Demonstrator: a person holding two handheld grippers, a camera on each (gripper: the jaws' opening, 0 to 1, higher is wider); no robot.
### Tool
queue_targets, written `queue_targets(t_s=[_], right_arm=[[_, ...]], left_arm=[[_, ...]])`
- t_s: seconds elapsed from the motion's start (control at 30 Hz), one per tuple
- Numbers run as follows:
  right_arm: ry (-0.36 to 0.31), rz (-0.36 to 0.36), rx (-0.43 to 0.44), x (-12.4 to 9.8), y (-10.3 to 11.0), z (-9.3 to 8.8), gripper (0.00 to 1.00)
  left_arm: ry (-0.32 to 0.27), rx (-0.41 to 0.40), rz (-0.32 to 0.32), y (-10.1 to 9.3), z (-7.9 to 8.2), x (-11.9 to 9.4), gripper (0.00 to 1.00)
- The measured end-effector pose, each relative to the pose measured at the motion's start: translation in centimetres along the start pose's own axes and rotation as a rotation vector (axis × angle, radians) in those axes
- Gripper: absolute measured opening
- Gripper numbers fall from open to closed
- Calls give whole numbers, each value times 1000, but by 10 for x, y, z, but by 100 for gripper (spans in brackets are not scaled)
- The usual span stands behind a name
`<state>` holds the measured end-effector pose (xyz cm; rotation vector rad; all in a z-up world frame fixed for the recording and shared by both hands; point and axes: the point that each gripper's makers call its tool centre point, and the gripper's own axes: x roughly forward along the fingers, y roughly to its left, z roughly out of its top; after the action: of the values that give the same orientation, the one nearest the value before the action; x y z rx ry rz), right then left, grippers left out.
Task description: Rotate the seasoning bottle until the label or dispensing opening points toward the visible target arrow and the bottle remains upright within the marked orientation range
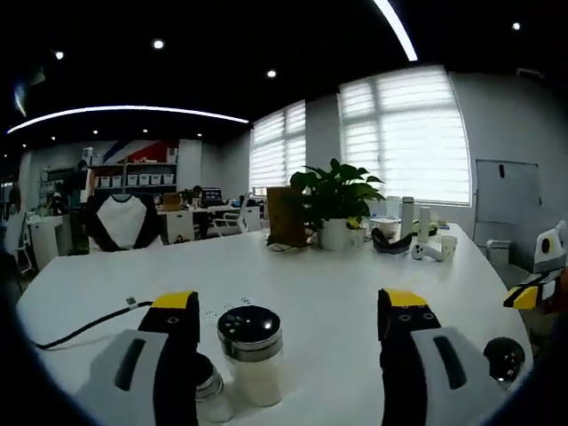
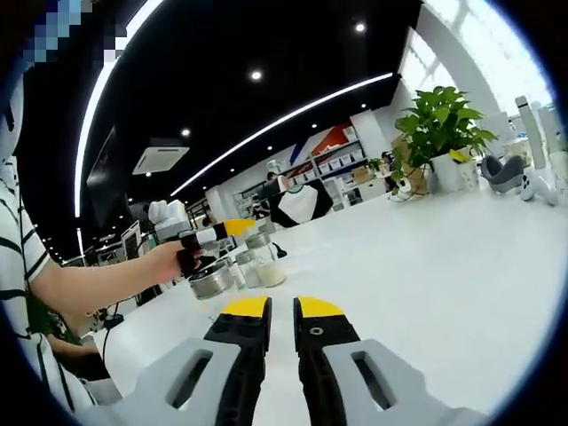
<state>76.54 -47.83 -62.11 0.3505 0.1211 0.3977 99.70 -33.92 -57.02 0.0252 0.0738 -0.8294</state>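
Jaws of the left gripper spread wide above the table with the upright bottle between them, untouched; right gripper nearly closed, holding nothing.

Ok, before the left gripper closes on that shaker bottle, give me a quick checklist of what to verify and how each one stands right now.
1. Left gripper open wide enough: ok, jaws stand well apart.
2. Seasoning bottle upright: ok, it stands on the white table, perforated chrome cap up.
3. Bottle centred between the jaws: not ok, it sits close to the left jaw, beside a smaller shaker.
4. Target arrow located: cannot tell, no clear arrow; only a faint mark on the table behind the bottle.
5. Label direction: cannot tell, no label is readable.
6. Right gripper out of the way: ok, shut, empty, apart from the bottle.
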Motion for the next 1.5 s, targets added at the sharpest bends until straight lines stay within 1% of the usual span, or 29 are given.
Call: queue_targets(t_s=[0.03, 0.1, 0.27, 0.3, 0.4, 0.47, 0.53, 0.6, 0.63, 0.77, 0.83, 0.87, 1.03, 1.1, 1.17, 1.2, 1.23, 1.4, 1.47, 1.5], right_arm=[[-2, -1, 1, 0, 0, 1, 7], [-3, -4, 0, -1, -1, 2, 7], [3, -18, -25, -5, -5, 4, 7], [4, -20, -27, -7, -6, 5, 7], [8, -27, -32, -12, -10, 6, 5], [10, -36, -35, -16, -14, 6, 4], [10, -50, -32, -19, -19, 6, 4], [12, -57, -31, -20, -21, 6, 3], [14, -64, -33, -21, -23, 5, 3], [16, -69, -36, -23, -25, 5, 2], [19, -73, -43, -24, -26, 5, 2], [20, -76, -47, -25, -26, 5, 1], [20, -89, -41, -29, -29, 4, 1], [20, -92, -48, -31, -27, 6, 0], [17, -94, -55, -33, -26, 8, 0], [17, -95, -58, -34, -26, 8, 0], [16, -97, -60, -34, -26, 9, 0], [4, -103, -57, -36, -22, 11, 0], [5, -97, -60, -35, -18, 11, 0], [6, -91, -64, -34, -15, 11, 0]], left_arm=[[13, -19, 11, 4, -5, 4, 89], [33, -25, 9, 5, -9, 7, 86], [46, -20, 16, 7, -20, 16, 85], [63, -3, 32, 11, -25, 17, 83], [91, -20, 33, 14, -35, 21, 78], [99, -35, 12, 10, -38, 22, 71], [109, -18, 19, 11, -41, 24, 70], [114, 0, 25, 13, -42, 25, 68], [115, 2, 26, 13, -42, 25, 64], [118, 35, 59, 28, -43, 24, 49], [124, 39, 70, 31, -43, 22, 43], [123, 26, 68, 31, -43, 23, 43], [127, 18, 87, 30, -42, 22, 42], [144, 14, 95, 29, -42, 22, 42], [157, 14, 89, 26, -42, 21, 41], [175, 25, 72, 21, -42, 18, 41], [177, 20, 77, 18, -41, 15, 41], [148, 54, 9, -13, -26, -7, 41], [125, 101, 9, -22, -18, -18, 41], [112, 164, 7, -27, -13, -24, 41]])
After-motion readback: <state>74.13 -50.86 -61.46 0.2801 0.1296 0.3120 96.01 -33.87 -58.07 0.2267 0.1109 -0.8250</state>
